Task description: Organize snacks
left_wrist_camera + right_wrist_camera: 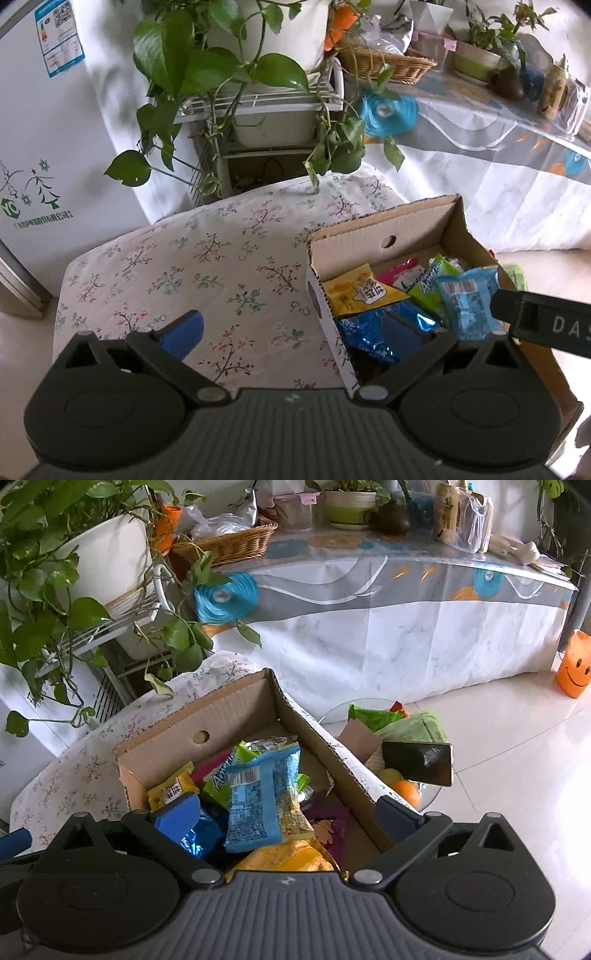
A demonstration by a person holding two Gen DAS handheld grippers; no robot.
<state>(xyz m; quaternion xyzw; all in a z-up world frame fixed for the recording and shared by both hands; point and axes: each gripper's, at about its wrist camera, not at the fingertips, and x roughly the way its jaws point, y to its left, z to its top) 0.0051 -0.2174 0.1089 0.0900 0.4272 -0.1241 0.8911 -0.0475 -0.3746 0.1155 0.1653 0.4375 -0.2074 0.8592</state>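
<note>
I judge the sorting nearly done: the bright foil snack packets [258, 797] lie in the brown corrugated cardboard box [236, 705]. My left gripper [299, 332] and right gripper [288, 816] have spread, empty jaws. Some green packets [373, 716] remain outside at two o'clock.

I see a leafy pothos plant [192, 62] in a white pot on a white wire rack [258, 101]. Beside it, a long table [388, 638] draped in marbled plastic carries a wicker basket [232, 544]. An orange smiley-face cup [574, 664] stands on the tiled floor [517, 768]. A black phone [417, 762] lies tilted near an orange fruit [406, 792].
</note>
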